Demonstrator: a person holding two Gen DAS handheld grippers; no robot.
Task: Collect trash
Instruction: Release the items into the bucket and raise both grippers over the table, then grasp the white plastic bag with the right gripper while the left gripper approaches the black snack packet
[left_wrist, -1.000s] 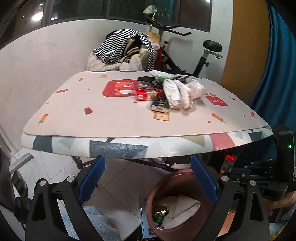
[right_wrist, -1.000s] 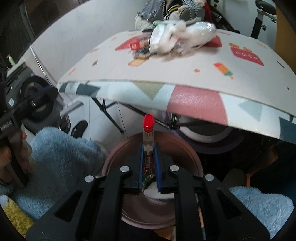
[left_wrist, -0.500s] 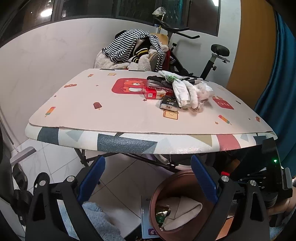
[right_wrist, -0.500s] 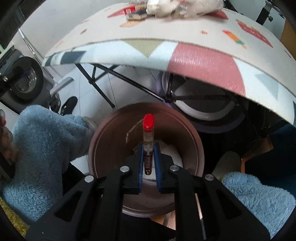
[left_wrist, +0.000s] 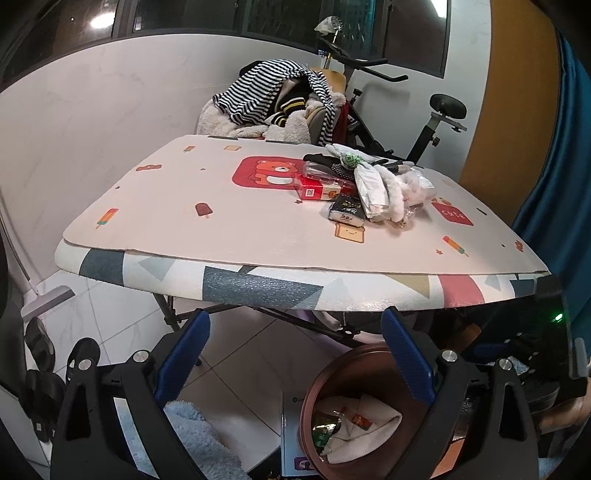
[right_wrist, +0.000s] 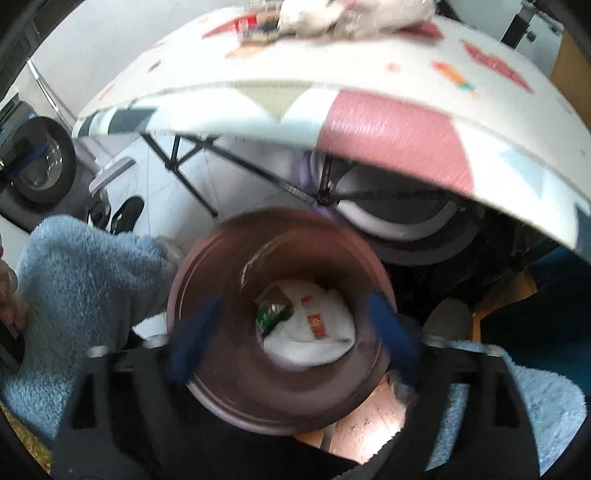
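The left tongs (left_wrist: 295, 354) gape wide and empty, held level below the tabletop's (left_wrist: 258, 229) near edge, facing the trash pile (left_wrist: 369, 184) by its far right corner, while the right tongs (right_wrist: 291, 325), blurred, spread wide, empty, tip down over the brown bin (right_wrist: 221, 295).

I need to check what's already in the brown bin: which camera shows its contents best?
The right wrist view: it looks straight down into the brown bin, showing a white cloth and a green wrapper, though motion-blurred. The left wrist view is sharper but sees the bin obliquely, partly hidden behind its own tongs.
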